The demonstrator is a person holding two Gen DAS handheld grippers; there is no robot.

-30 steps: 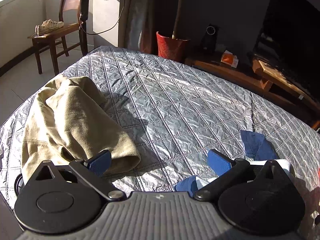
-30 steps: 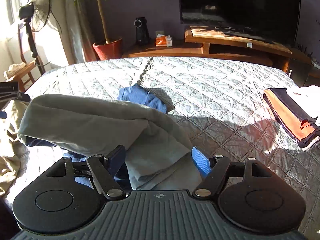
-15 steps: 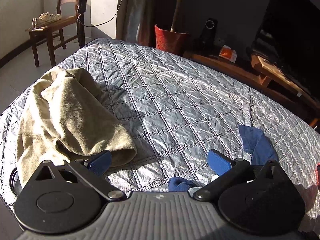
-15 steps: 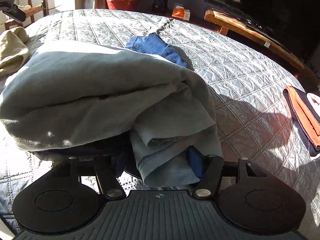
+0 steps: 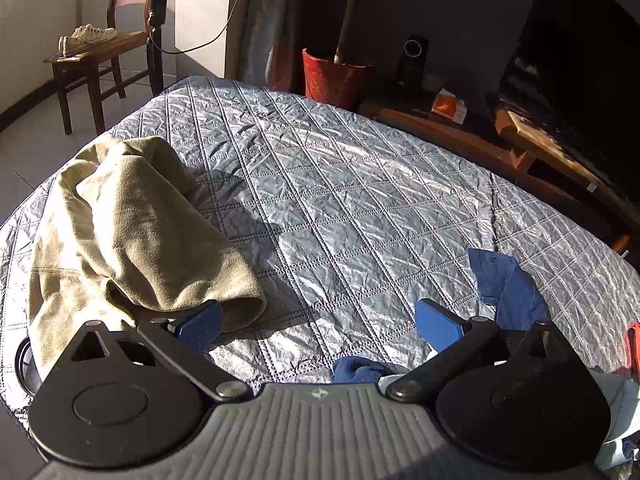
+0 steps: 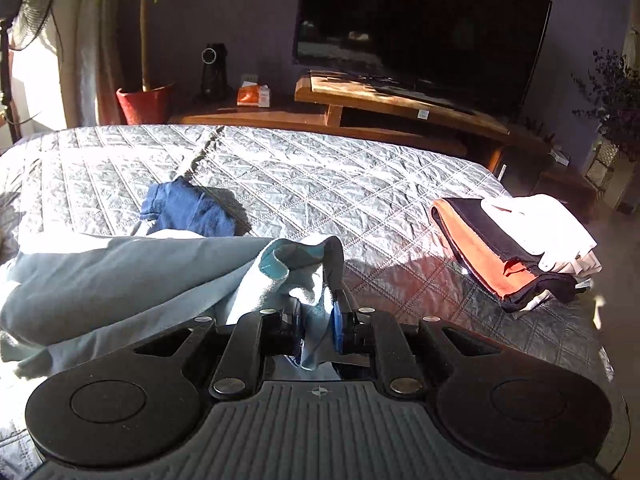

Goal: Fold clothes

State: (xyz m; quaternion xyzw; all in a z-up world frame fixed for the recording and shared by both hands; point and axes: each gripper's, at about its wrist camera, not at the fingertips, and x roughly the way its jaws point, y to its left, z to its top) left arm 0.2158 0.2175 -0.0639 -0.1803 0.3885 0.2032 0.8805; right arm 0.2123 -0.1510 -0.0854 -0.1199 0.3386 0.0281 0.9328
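Observation:
My right gripper (image 6: pixel 316 326) is shut on a bunched edge of a light grey-blue garment (image 6: pixel 120 276) that lies across the near left of the quilted bed (image 6: pixel 360 184). A dark blue garment (image 6: pixel 188 208) lies behind it; it also shows in the left wrist view (image 5: pixel 504 280). My left gripper (image 5: pixel 320 320) is open and empty above the bed. A crumpled beige garment (image 5: pixel 132 240) lies at its left, touching the left fingertip (image 5: pixel 200 320).
A folded stack of orange, black and white clothes (image 6: pixel 516 244) sits at the bed's right edge. Beyond the bed stand a wooden TV bench (image 6: pixel 400 108), a red plant pot (image 6: pixel 144 104), a fan (image 6: pixel 24 12) and a chair with shoes (image 5: pixel 88 52).
My right gripper has closed on the grey-blue garment's edge and pulled back and up, so the garment lies flatter. My left gripper has drifted slightly and stays open.

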